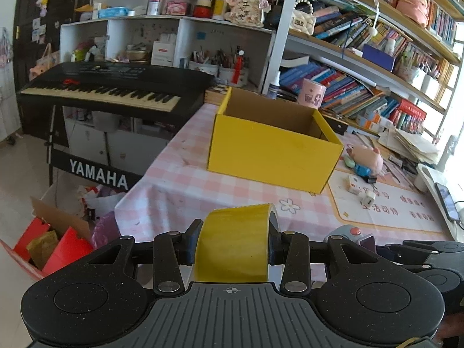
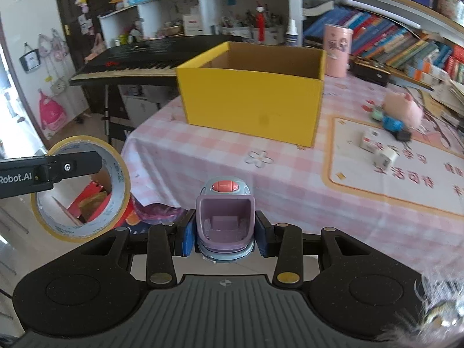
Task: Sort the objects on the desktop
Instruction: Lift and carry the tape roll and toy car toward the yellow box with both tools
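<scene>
My left gripper [image 1: 232,242] is shut on a yellow tape roll [image 1: 236,240], held above the near table edge; the roll also shows in the right wrist view [image 2: 81,188], left of the right gripper. My right gripper [image 2: 223,232] is shut on a small purple and grey toy with a red button [image 2: 224,217]; the toy also shows in the left wrist view [image 1: 352,233]. An open yellow cardboard box [image 1: 269,150] [image 2: 252,101] stands on the pink checked tablecloth [image 1: 179,179] ahead of both grippers.
A pink plush pig [image 1: 366,158] [image 2: 403,111], white chargers [image 1: 366,198] [image 2: 384,158] and a printed mat [image 2: 391,179] lie right of the box. A pink cup [image 2: 337,50] and bookshelves stand behind. A Yamaha keyboard [image 1: 110,87] and floor clutter are at left.
</scene>
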Demonstrator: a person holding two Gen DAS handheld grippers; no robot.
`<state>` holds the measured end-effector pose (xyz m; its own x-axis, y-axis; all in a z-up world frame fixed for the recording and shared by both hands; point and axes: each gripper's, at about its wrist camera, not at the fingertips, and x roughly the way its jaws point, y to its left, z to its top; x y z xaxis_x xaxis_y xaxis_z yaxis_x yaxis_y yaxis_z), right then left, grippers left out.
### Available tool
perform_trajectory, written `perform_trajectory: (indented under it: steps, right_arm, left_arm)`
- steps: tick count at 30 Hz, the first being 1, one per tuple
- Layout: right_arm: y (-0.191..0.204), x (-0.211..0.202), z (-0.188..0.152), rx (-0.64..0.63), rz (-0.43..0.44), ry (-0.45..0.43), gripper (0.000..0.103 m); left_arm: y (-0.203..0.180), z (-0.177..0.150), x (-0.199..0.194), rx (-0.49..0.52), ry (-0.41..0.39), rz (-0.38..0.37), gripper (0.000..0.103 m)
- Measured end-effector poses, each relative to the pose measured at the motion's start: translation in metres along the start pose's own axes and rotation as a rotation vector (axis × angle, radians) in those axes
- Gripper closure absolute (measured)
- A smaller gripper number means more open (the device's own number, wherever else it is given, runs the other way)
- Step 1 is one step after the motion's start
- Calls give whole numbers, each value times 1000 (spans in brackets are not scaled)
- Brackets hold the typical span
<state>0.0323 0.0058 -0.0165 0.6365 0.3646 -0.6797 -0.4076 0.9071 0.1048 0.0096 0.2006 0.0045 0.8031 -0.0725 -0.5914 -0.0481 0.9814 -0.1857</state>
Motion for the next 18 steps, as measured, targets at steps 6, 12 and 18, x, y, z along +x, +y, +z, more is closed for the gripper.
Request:
perform_trajectory:
  steps: [6, 12, 18]
  right_arm:
    - [2, 9, 12, -10, 17, -11, 65]
    - [-6, 13, 29, 0, 8, -47, 65]
    - [-25, 18, 62, 25, 3, -100, 65]
  left_arm:
    - [-6, 13, 8, 28, -20, -8, 63]
    - [-17, 34, 24, 45, -38, -38, 63]
    - [-33, 71, 44, 51, -95, -69, 63]
